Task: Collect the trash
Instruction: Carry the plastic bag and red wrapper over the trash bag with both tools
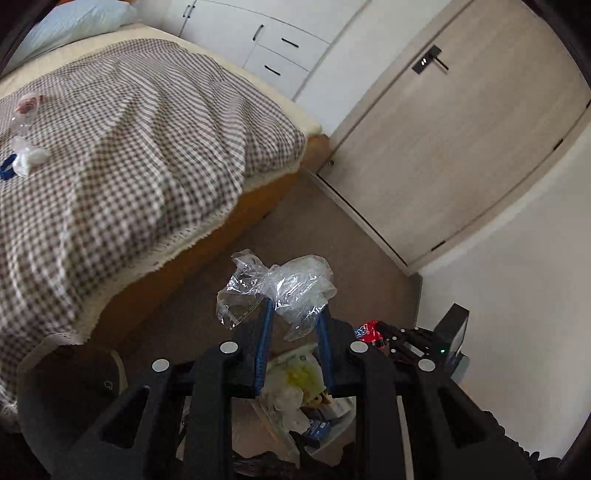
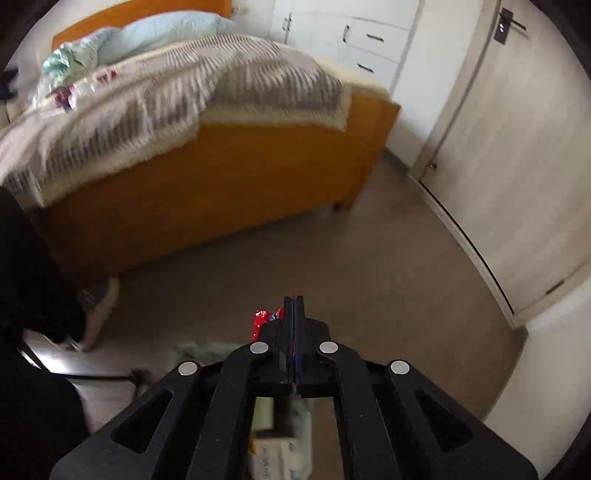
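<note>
A crumpled clear plastic wrapper [image 1: 280,288] bulges up past the left gripper [image 1: 295,314], whose 2 blue fingers [image 1: 266,325] pinch it, tilted over floor trash [image 1: 299,387], while the right gripper [image 2: 294,306] clamps a red wrapper [image 2: 261,322] sticking out left.

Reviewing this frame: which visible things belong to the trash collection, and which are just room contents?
Job:
crumpled clear plastic wrap in left gripper
red crinkled wrapper in right gripper
scraps on checked blanket
trash pile below

Background:
light blue pillow
pale wooden door
</note>
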### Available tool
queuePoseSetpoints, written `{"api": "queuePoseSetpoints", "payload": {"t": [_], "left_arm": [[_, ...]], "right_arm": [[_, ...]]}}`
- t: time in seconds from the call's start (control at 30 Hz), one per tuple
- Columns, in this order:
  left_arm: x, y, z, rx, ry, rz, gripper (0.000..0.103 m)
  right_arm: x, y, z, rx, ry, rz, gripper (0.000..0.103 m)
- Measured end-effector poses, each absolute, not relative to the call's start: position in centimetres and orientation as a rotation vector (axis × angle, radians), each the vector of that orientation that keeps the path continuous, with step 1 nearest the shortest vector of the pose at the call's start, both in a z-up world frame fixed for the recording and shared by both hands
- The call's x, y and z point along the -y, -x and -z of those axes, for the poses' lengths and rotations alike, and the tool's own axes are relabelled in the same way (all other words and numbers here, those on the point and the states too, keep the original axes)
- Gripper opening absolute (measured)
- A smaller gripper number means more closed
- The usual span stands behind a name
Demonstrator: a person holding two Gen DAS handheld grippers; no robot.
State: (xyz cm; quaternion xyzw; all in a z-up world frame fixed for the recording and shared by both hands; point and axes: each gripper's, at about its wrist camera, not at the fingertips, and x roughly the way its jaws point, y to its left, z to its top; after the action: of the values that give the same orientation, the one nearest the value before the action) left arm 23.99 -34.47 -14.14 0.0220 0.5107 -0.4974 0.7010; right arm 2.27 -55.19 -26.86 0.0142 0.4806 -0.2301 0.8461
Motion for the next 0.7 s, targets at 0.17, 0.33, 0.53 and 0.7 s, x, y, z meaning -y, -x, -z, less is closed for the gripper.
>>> {"api": "queuePoseSetpoints", "payload": {"t": [0.17,0.33,0.53,0.7], "left_arm": [[38.6,-20.6,15.9,-1.199,-0.175,1.131,0.021],[41.6,-18.7,17.5,-1.252,-0.261,1.139,0.021],[44.8,-16.2,19.4,-1.303,-0.361,1.182,0.021],[47.8,-13.8,20.9,-1.349,-0.427,1.226,0.021]], "right_arm": [[55.8,0.5,32.7,-1.053,-0.032,0.517,0.0],[55.6,1.6,37.2,-1.076,-0.041,0.523,0.0],[56.0,2.5,40.2,-1.117,-0.183,0.465,0.001],[59.3,7.0,37.3,-0.957,-0.449,0.518,0.025]]}}
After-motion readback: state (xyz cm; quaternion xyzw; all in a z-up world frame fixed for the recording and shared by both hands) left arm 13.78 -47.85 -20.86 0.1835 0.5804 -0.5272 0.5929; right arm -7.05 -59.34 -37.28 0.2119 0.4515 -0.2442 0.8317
